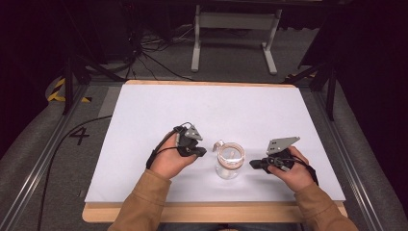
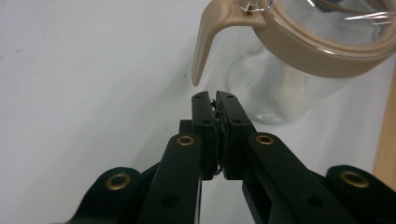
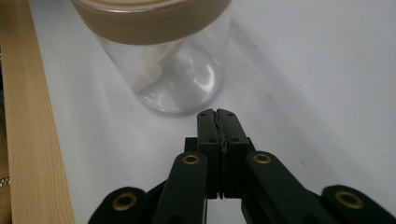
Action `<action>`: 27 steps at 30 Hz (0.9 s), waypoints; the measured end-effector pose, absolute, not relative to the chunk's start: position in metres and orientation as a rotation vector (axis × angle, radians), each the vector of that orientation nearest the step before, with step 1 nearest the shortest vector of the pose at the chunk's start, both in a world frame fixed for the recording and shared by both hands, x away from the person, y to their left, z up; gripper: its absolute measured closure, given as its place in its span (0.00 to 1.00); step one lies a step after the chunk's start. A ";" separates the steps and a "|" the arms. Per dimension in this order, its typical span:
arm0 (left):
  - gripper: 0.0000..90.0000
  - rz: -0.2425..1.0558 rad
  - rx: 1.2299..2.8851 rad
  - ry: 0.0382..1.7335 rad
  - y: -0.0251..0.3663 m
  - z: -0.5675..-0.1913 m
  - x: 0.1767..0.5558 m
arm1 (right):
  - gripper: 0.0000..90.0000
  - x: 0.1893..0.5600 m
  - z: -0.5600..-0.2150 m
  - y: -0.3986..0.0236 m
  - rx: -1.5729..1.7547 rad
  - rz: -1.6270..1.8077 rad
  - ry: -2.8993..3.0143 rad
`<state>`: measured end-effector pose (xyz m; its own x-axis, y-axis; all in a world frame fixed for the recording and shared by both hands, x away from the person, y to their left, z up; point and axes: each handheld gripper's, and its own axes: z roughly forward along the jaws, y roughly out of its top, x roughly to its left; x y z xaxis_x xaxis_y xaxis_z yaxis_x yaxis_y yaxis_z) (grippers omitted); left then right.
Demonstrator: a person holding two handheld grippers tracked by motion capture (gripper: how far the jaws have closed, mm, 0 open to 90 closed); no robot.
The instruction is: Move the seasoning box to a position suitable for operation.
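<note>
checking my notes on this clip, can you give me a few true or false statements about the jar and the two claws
1. The glass jar stands upright on the white table between the two claws. True.
2. The left claw grips the jar's tan handle. False: its jaws are shut on nothing, just short of the handle's tip.
3. The right claw is shut and empty, near the jar's base. True.
4. The jar lies on its side. False: it is upright, with the tan lid on top.
5. The jar is full of liquid. False: it looks empty.
</note>
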<state>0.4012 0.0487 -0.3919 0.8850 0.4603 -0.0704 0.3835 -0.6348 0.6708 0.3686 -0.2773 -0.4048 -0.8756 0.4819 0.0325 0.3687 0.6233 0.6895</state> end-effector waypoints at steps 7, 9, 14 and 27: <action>0.97 0.109 2.354 0.609 0.036 -0.403 0.410 | 0.99 0.364 -0.405 -0.289 0.745 1.086 2.664; 0.98 0.107 2.349 0.621 0.035 -0.404 0.412 | 0.99 0.363 -0.406 -0.292 0.753 1.087 2.660; 0.98 0.083 2.324 0.633 0.032 -0.406 0.416 | 0.99 0.361 -0.407 -0.295 0.771 1.086 2.655; 1.00 0.121 2.321 0.620 0.028 -0.407 0.423 | 0.98 0.355 -0.409 -0.300 0.784 1.098 2.656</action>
<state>0.4227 0.0279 -0.4072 0.8799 0.4668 -0.0885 0.3993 -0.6255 0.6703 0.3549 -0.3001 -0.4093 -0.8493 0.5256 0.0486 0.4064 0.5925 0.6955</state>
